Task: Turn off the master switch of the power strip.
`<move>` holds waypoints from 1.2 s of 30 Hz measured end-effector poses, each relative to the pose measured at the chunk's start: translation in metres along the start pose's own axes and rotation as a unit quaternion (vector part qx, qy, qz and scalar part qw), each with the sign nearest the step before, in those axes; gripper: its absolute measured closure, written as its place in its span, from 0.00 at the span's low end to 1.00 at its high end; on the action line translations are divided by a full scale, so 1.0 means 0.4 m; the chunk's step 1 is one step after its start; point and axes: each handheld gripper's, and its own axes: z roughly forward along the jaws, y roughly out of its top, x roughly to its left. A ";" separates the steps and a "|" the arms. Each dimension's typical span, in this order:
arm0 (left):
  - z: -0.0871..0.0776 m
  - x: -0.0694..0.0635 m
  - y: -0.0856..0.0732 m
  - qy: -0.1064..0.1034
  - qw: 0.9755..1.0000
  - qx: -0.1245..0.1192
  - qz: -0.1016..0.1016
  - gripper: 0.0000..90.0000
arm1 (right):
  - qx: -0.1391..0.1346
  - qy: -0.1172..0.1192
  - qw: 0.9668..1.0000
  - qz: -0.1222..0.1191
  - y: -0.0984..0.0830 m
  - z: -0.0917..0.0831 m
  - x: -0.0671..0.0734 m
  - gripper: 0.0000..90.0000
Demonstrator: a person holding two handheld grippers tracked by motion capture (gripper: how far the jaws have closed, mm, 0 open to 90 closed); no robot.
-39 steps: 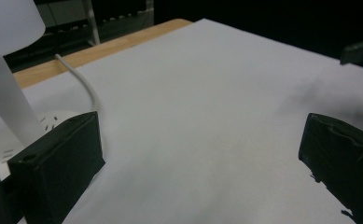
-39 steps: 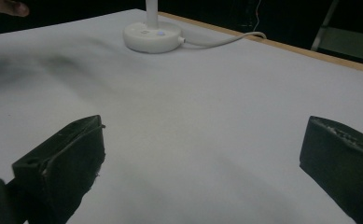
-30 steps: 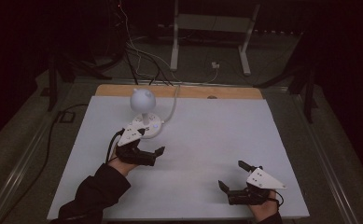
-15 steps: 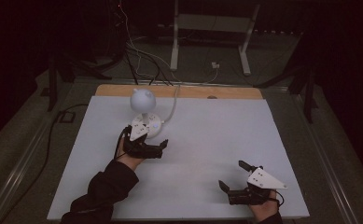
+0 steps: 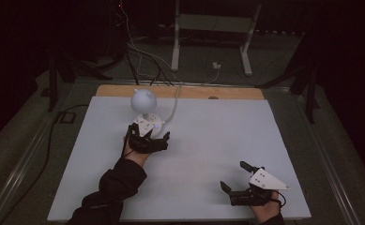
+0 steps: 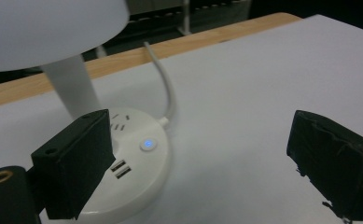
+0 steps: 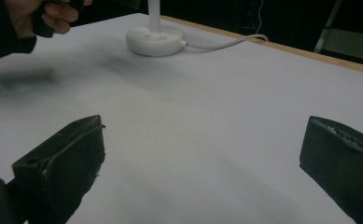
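Lamp (image 5: 145, 108) near the table's (image 5: 208, 140) far edge sat just beyond my left gripper (image 5: 151, 138) (jaws apart), right gripper (image 5: 233, 177) likewise spread.

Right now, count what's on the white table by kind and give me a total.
Lamp with round socket base: 1
White cord: 1
Hand-held grippers, left hand-held gripper and right hand-held gripper, both open: 2
Total: 4

Dim room w/ dark walls, grey floor (image 5: 25, 140), white metal stand (image 5: 213, 28), cables (image 5: 142, 61) behind table (image 5: 208, 93)
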 end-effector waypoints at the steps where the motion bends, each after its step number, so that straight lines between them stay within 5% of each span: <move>1: 0.003 0.001 -0.001 0.001 1.000 0.002 -0.005 0.09 | 0.000 0.000 1.000 0.000 0.000 0.000 0.000 0.00; 15: 0.037 0.011 -0.009 0.038 0.999 0.001 0.002 0.41 | -0.005 -0.005 1.000 0.001 0.000 -0.004 -0.001 0.00; 23: 0.056 0.018 -0.012 0.033 0.999 0.003 0.007 0.74 | -0.002 0.001 1.000 0.001 0.000 -0.002 0.001 0.00; 36: 0.102 0.046 -0.029 0.023 1.000 0.018 0.009 0.95 | -0.002 0.003 1.000 0.005 -0.001 -0.004 -0.002 0.00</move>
